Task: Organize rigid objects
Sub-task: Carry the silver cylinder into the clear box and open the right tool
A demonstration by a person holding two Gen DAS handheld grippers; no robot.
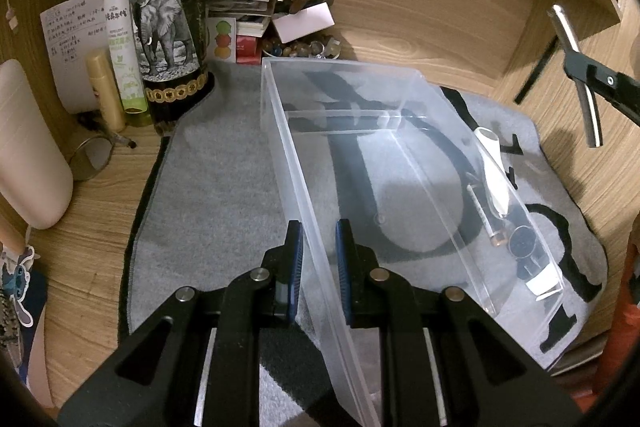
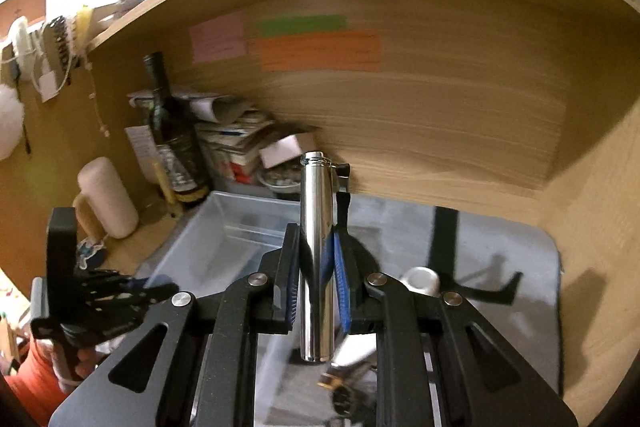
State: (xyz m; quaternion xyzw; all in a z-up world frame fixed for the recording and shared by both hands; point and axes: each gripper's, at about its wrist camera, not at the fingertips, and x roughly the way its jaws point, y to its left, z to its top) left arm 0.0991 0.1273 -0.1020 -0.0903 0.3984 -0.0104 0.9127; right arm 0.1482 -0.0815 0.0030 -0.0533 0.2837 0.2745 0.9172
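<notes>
Left hand-held gripper (image 1: pixel 319 267): clamped on the near wall of the clear plastic bin (image 1: pixel 400 131), which is steadied on the grey mat (image 1: pixel 208 195). Right hand-held gripper (image 2: pixel 316 283): closed on a chrome cylinder (image 2: pixel 317 251), held aloft beside the bin. Advised: cylinder is lowered level, clear of the white tube (image 1: pixel 494 171) and watch (image 1: pixel 522 247). Bin contents are shown by the left wrist view only; the grip on the cylinder by the right.

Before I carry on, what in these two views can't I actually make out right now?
- Left wrist view: the items inside the clear plastic bin, including a white tube and a black watch, are hazed by its wall.
- Right wrist view: motion blur smears the sticky notes.
- Right wrist view: the shiny metal cylinder hides what lies under the right gripper.
</notes>
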